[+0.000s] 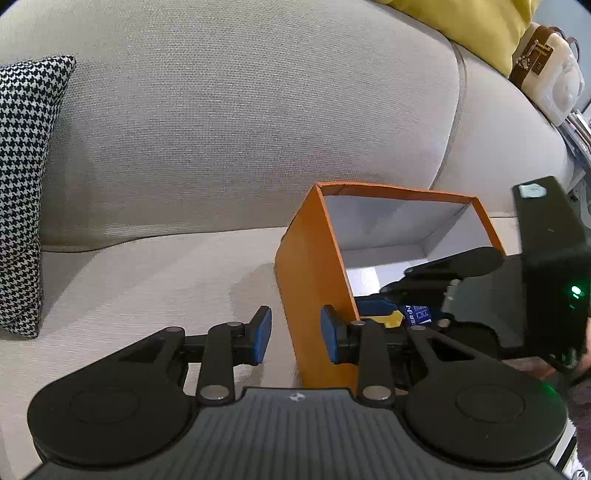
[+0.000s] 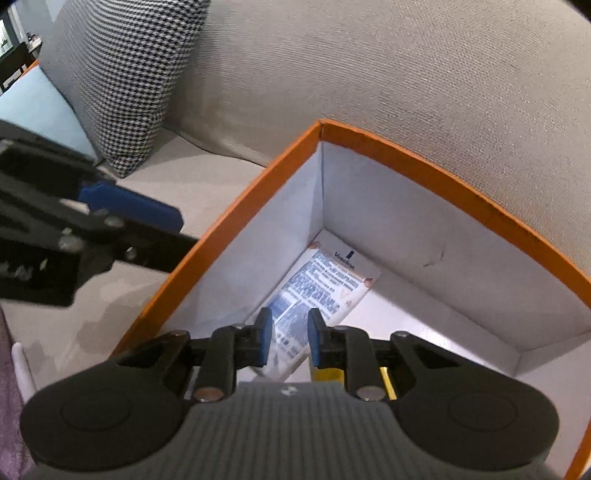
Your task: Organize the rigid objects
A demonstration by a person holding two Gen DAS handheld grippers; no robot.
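An orange box with a white inside stands on the sofa seat; it also shows in the right wrist view. My left gripper is open and straddles the box's near left wall, one blue pad on each side. My right gripper is inside the box, jaws partly open around a white and blue Vaseline tube with a yellow cap that lies on the box floor. In the left wrist view the right gripper reaches into the box and the tube's yellow cap shows.
A grey sofa backrest rises behind the box. A houndstooth cushion leans at the left, also in the right wrist view. A yellow cushion and a white bag sit at the upper right.
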